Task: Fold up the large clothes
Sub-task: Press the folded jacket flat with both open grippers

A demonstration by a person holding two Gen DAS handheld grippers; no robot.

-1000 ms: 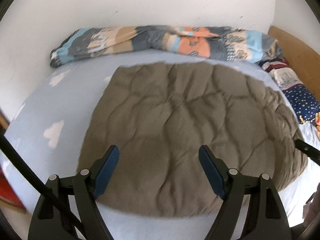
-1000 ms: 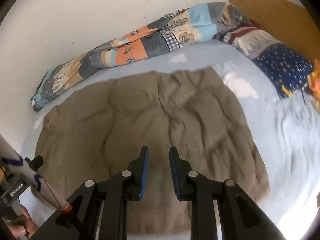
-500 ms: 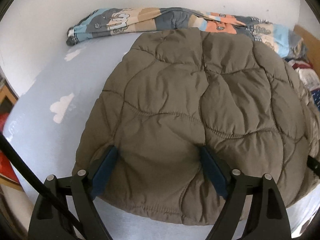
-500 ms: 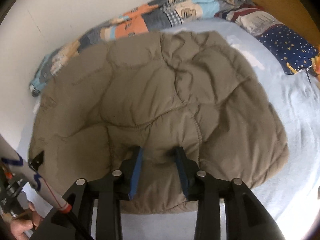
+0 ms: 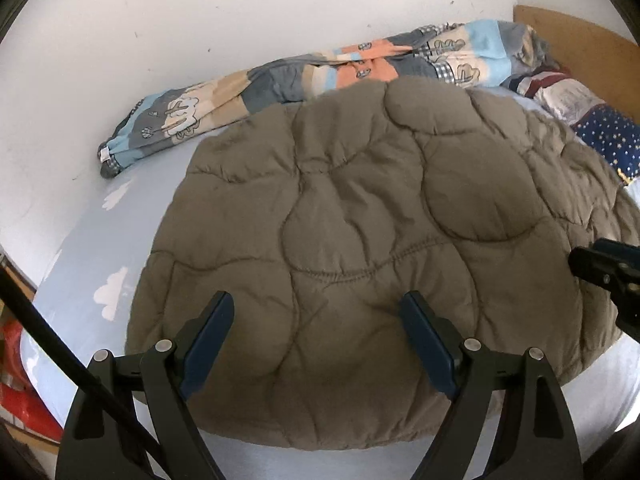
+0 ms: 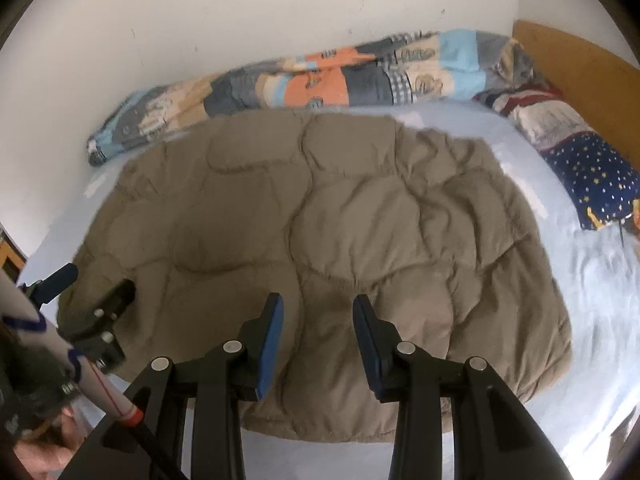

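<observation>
A quilted brown jacket point(image 5: 360, 248) is being shown lying spread flat on a bed point(image 5: 100, 248) covered by a pale blue sheet. The left gripper point(image 5: 316, 332) is being held above the jacket's near edge, its 2 fingers point(image 5: 208, 336) spread wide and gripping nothing. The right gripper point(image 6: 318, 328) is being held likewise, partly open and empty. A patchwork blanket point(image 6: 320, 80) is lying against the wall point(image 5: 200, 20).
</observation>
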